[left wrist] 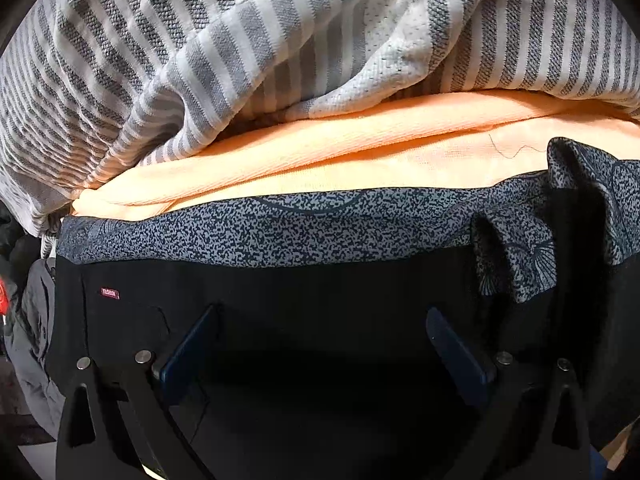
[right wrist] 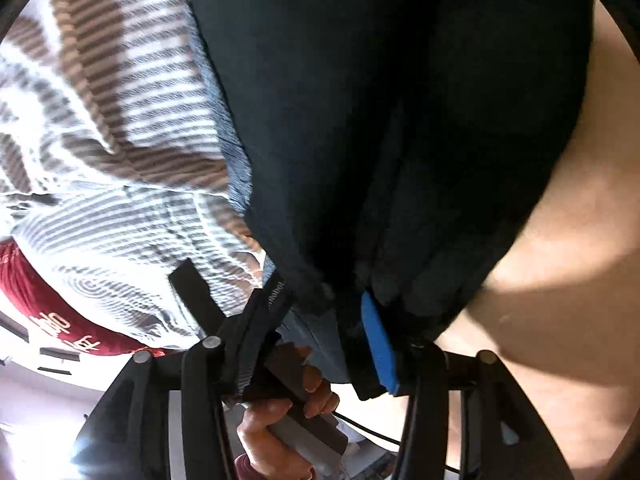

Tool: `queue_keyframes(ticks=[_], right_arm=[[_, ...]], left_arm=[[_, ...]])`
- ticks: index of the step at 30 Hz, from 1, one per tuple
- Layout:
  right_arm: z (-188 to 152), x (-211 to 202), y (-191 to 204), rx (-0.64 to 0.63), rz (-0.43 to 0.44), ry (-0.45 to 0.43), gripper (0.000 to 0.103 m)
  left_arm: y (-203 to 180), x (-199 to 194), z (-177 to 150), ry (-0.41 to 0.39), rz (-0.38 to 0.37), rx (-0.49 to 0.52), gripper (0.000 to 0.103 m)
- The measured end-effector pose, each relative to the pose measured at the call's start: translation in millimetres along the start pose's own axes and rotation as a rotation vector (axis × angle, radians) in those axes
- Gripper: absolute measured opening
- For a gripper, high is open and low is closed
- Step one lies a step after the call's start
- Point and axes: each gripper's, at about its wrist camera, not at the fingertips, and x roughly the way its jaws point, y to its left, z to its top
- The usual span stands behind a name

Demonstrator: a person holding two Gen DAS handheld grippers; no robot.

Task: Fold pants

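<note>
The black pants (left wrist: 320,312) lie flat under my left gripper (left wrist: 322,316), with a small red label (left wrist: 109,293) at the left and a speckled blue-grey inner waistband (left wrist: 280,228) showing along the far edge. The left gripper is open, its blue pads (left wrist: 188,356) spread wide over the black cloth. In the right wrist view the pants (right wrist: 400,120) hang in a bunch. My right gripper (right wrist: 344,312) is shut on the black cloth; one blue pad (right wrist: 378,344) shows beside it.
An orange cloth (left wrist: 360,140) lies beyond the pants, with a grey-and-white striped blanket (left wrist: 200,40) behind it. The striped blanket (right wrist: 120,140) and a red cloth (right wrist: 48,304) show at the left in the right wrist view. A hand (right wrist: 280,412) holds the other gripper's handle below.
</note>
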Motion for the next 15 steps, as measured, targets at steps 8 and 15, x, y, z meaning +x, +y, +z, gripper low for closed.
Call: queue_keyframes(ticks=[8,15], right_arm=[[7,13,10,0.002,0.004,-0.005,0.055],[3,20,15,-0.007,0.022,0.028,0.004]], left_arm=[[2,0,-3,-0.004,-0.001,0.003,0.103],[4,0,-2,-0.003,-0.005,0.004,0.103]])
